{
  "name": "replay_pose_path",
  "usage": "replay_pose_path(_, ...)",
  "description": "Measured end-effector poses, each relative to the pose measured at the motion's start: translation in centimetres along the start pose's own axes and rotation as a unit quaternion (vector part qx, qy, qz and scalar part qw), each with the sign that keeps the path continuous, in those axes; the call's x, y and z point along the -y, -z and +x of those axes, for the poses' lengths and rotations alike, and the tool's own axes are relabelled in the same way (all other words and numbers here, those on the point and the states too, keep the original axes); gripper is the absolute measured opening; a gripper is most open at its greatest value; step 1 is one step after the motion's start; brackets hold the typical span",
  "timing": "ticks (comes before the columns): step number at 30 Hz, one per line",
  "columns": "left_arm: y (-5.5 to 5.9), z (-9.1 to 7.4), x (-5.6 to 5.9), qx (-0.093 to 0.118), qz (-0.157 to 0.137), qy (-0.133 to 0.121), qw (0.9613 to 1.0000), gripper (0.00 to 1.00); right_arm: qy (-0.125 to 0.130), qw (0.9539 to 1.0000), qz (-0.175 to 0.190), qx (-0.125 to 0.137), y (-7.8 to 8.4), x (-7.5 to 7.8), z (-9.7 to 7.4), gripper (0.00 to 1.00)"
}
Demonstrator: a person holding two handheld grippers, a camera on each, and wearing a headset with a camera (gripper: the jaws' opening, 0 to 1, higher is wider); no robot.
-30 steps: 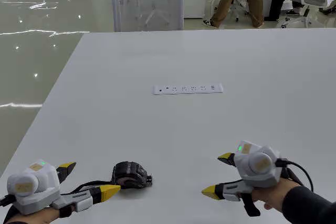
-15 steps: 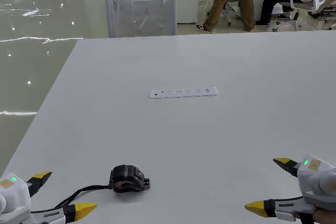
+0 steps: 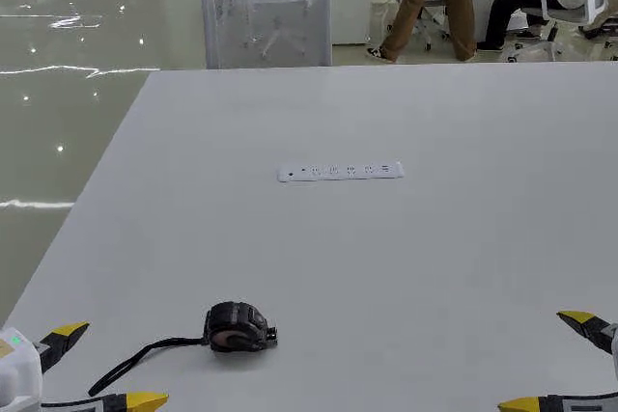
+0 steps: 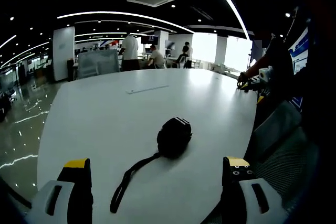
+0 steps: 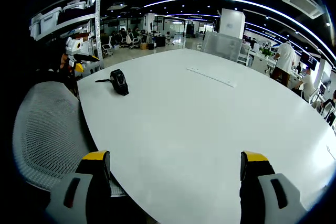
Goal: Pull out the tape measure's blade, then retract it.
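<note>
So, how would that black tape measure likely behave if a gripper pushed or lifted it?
The tape measure looks compact and hard-cased, so it would probably shift as one stiff piece, sliding easily on the smooth white table. Its thin strap lies slack in a curve, so it is likely floppy and would trail or dangle.

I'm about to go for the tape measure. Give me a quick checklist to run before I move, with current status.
1. Left tongs open: ok, jaws wide apart.
2. Right tongs open: ok, jaws wide apart.
3. Tape measure free on the table: ok, nothing grips it.
4. Blade retracted: ok, none drawn out.
5. Strap out of the approach: not ok, it trails from the tape measure toward the left tongs.
6. Blade tip's facing: cannot tell, too small.
</note>
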State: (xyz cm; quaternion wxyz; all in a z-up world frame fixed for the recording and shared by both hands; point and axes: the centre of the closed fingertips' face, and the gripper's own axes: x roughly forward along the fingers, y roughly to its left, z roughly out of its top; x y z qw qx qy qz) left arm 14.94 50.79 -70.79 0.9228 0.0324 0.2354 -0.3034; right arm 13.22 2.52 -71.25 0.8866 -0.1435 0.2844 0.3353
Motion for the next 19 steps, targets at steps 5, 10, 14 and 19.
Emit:
replay_pose_path(5,-0.7,-0.1,0.1,0.019,0.008,0.003,0.9998,1.00,-0.002,1.0000,-0.003,0.002,-0.1,0.4,0.6,1.00)
replay_pose_path(10,-1.1,0.1,0.5,0.025,0.015,0.012,0.9995,1.00,-0.007,1.0000,0.000,0.002,-0.2,0.4,0.7,1.00)
replay_pose_path(14,-1.4,0.2,0.5,0.033,0.016,0.012,0.9992,1.00,-0.010,0.9999,-0.003,-0.001,-0.1,0.3,0.6,1.00)
replay_pose_path(19,-1.2,0.4,0.5,0.028,0.013,0.012,0.9995,1.00,-0.009,1.0000,-0.004,-0.001,-0.1,0.5,0.6,1.00)
